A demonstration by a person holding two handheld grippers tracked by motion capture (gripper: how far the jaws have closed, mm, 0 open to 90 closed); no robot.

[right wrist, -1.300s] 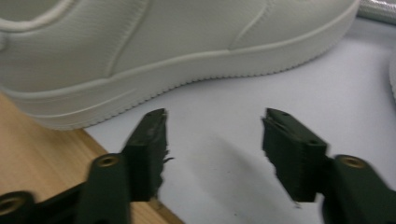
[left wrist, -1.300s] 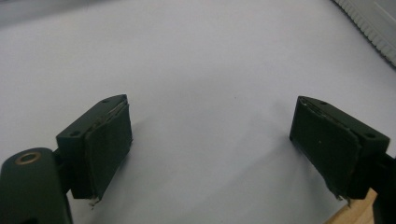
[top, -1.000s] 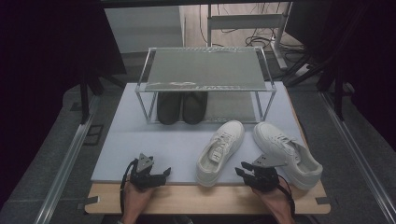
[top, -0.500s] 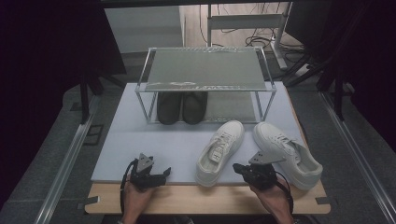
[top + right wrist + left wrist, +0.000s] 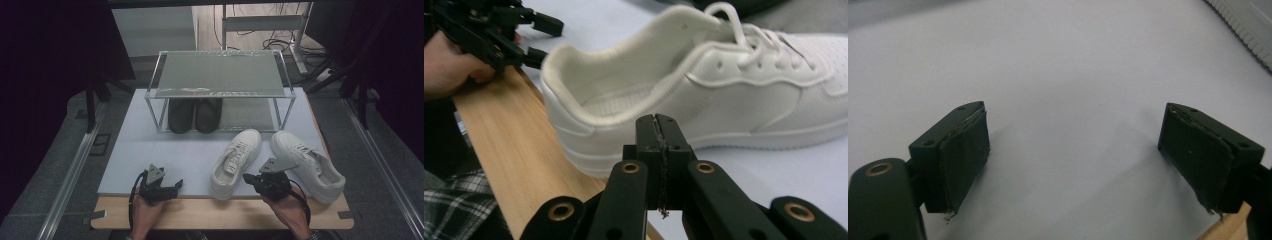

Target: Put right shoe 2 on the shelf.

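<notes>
Since the earlier frames, the right gripper (image 5: 252, 179) has been closing its jaws, and the pads are now pressing flat against each other with nothing between them (image 5: 659, 145); the gripper has also been drawn back from the right white sneaker (image 5: 306, 163) toward the near edge. The left gripper (image 5: 176, 185) is resting unchanged at the near left of the wooden table (image 5: 220, 212), its jaws standing wide apart over the bare white mat (image 5: 1058, 90), gripping nothing.

Just ahead of the right gripper, the left white sneaker (image 5: 236, 156) is lying on the white mat, heel toward the person, toe angling toward the rack. In the right gripper view its heel (image 5: 574, 110) is sitting close in front of the jaws, not touching them. The right white sneaker is lying just beside it, to the right of the gripper.

Farther back, a metal shoe rack (image 5: 220, 75) is standing on the mat, holding a pair of dark shoes (image 5: 195, 114) on its lower level, left of centre.
</notes>
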